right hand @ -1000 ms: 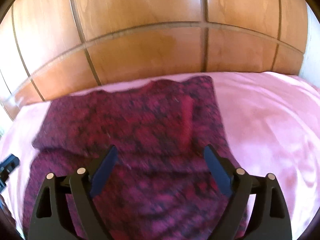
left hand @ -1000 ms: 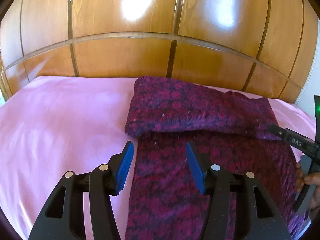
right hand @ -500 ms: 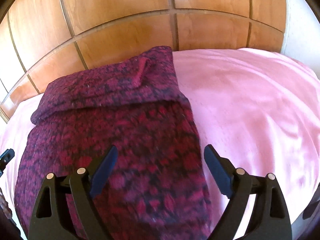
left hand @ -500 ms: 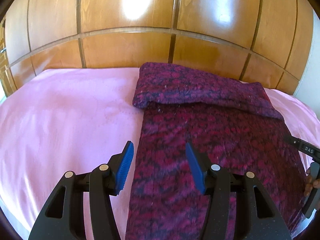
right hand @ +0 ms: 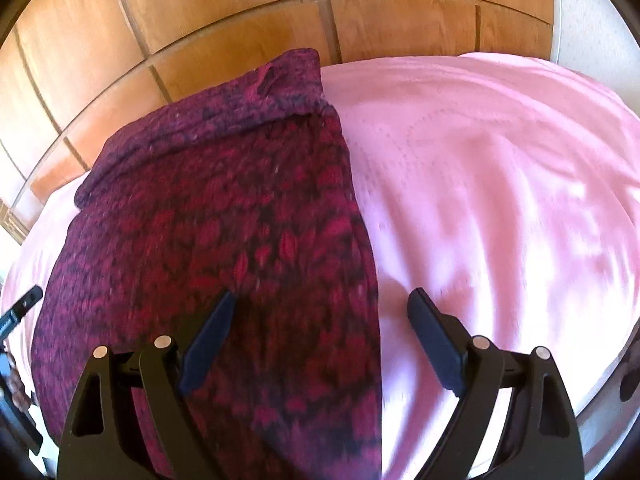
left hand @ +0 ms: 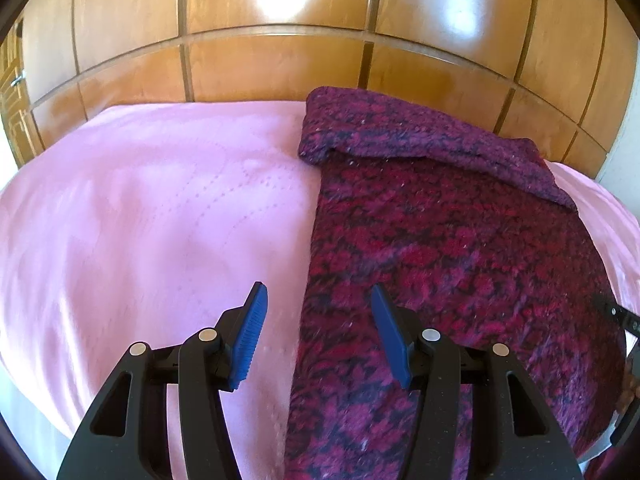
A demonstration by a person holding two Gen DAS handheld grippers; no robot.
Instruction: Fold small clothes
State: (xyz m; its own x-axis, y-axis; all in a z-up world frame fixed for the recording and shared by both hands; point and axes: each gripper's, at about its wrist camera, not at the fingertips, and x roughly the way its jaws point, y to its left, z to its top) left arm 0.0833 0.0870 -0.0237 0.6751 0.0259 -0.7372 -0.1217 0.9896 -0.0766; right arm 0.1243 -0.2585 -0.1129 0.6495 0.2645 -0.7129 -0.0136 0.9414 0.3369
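So far lying partly folded on the pink bed (left hand: 132, 216), far end of the maroon knit garment (left hand: 452, 256) turned back by the headboard edge; left tongs (left hand: 316, 332) half-spread, right tongs (right hand: 320, 340) gaping wide, both gripping nothing; likely awaiting further folds

Left gripper (left hand: 316, 300) half-open, right gripper (right hand: 322, 304) wide, both empty
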